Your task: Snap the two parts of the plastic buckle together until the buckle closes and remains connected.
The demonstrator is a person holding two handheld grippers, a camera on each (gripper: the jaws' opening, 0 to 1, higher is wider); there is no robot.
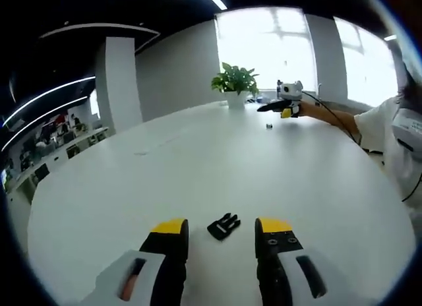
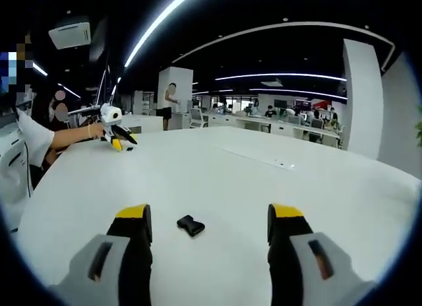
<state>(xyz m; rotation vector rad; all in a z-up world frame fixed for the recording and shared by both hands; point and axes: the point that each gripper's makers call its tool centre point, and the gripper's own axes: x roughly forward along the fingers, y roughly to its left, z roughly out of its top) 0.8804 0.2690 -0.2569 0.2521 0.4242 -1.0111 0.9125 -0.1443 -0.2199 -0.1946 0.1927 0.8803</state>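
Here, both wide-open, empty claws face separate buckle halves: left the pronged half [image 1: 224,226], right the socket half [image 2: 190,225].

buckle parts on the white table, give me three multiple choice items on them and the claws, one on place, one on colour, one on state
1. Where does the pronged buckle part lie in the left gripper view?
A. on the table between the left claw's jaws
B. beside the potted plant
C. clamped in a jaw

2. What colour are the tips of the right claw?
A. red
B. yellow
C. blue

3. What is the state of the two claws?
A. both shut on buckle parts
B. one open, one shut
C. both open, holding nothing

Answers:
1. A: the part rests on the white table in the gap ahead of the left claw, untouched.
2. B: both jaw ends are yellow over black.
3. C: each pair of jaws stands wide apart, and the buckle socket part lies loose on the table between the right ones.
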